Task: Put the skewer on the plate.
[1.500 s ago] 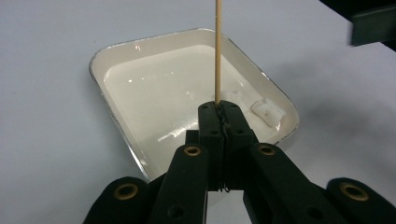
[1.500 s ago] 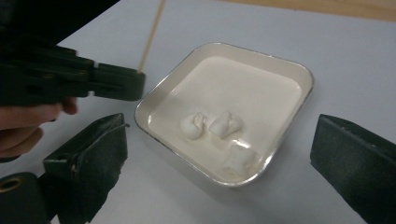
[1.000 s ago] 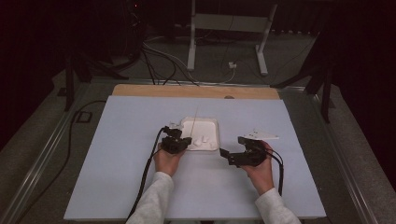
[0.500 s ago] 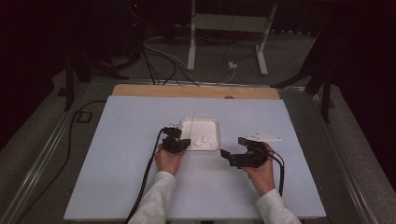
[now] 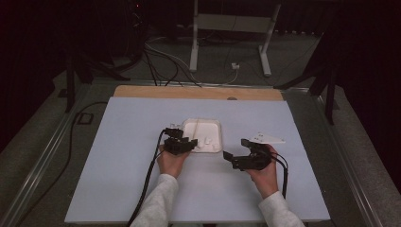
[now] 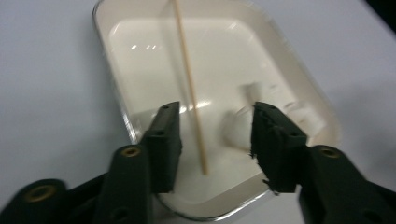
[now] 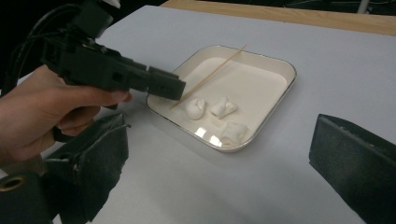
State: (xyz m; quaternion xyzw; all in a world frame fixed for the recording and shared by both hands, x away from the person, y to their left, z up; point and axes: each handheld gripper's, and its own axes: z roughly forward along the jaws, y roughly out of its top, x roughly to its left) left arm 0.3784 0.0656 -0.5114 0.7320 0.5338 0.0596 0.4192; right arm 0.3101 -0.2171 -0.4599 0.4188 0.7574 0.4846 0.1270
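Note:
A white rectangular tray (image 5: 202, 124) lies mid-table on the pale blue mat. A thin wooden skewer (image 6: 189, 84) lies in it, one end leaning on the far rim. Three small white soft lumps (image 7: 223, 107) sit near its front edge. My left gripper (image 6: 215, 116) hovers over the tray's near end. Its jaws have just been opening and stand open, with the skewer between them untouched. From the right gripper view, the left gripper (image 7: 175, 91) and its hand are above the skewer's lower end (image 7: 210, 77). My right gripper (image 7: 222, 128) stands wide open and empty, short of the tray (image 7: 280, 81), aimed at it.
A bare wooden strip (image 5: 198, 92) borders the mat's far edge. Cables trail from both grippers toward the near edge. A metal stand (image 5: 231, 28) and floor cables lie beyond the table. Open mat (image 5: 118, 142) spreads left and right of the tray.
Both hands and the tray stay where they were in the high view. No other difference can be made out at that size.

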